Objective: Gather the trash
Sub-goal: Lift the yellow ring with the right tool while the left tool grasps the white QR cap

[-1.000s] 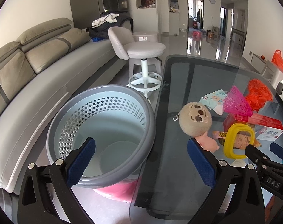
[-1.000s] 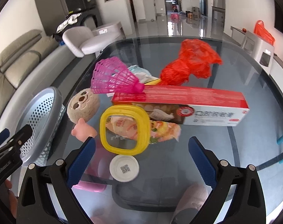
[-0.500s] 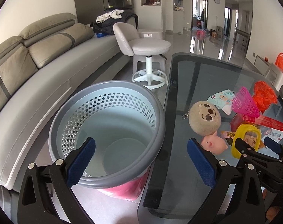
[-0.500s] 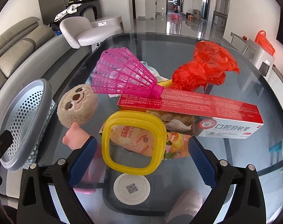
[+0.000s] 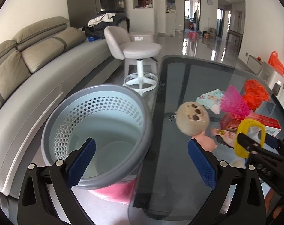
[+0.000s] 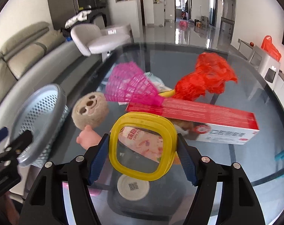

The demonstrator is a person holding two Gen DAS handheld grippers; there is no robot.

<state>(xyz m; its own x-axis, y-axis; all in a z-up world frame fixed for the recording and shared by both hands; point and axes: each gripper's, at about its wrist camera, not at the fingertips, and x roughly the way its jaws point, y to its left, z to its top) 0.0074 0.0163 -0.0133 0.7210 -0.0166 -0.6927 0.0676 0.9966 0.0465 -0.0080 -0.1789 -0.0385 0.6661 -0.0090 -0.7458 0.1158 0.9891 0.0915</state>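
A yellow-rimmed clear lid [image 6: 142, 116] stands between the blue pads of my right gripper [image 6: 142, 140]. The jaws are closing, and both pads touch the rim's sides. A snack packet [image 6: 145, 142] shows through the lid. Behind it on the glass table [image 6: 254, 93] lie a red box [image 6: 198, 116], a pink mesh cone [image 6: 130, 86], a crumpled red plastic bag [image 6: 207, 75] and a sloth plush [image 6: 90, 110]. My left gripper [image 5: 142, 144] is open with nothing between its fingers, above the near rim of the grey perforated basket [image 5: 97, 90]. The right gripper [image 5: 254, 140] appears at the right with the lid [image 5: 243, 125].
A white round cap [image 6: 133, 186] lies just below the lid, and a pink toy [image 6: 87, 138] beside the plush. A wipes pack [image 5: 209, 99] sits further back. The basket stands on the floor off the table's left edge, between the table and a sofa [image 5: 38, 65]. A stool [image 5: 140, 50] stands behind.
My right gripper has moved in on the yellow lid and narrowed from wide open until its pads meet the rim. The left gripper stays open over the basket.
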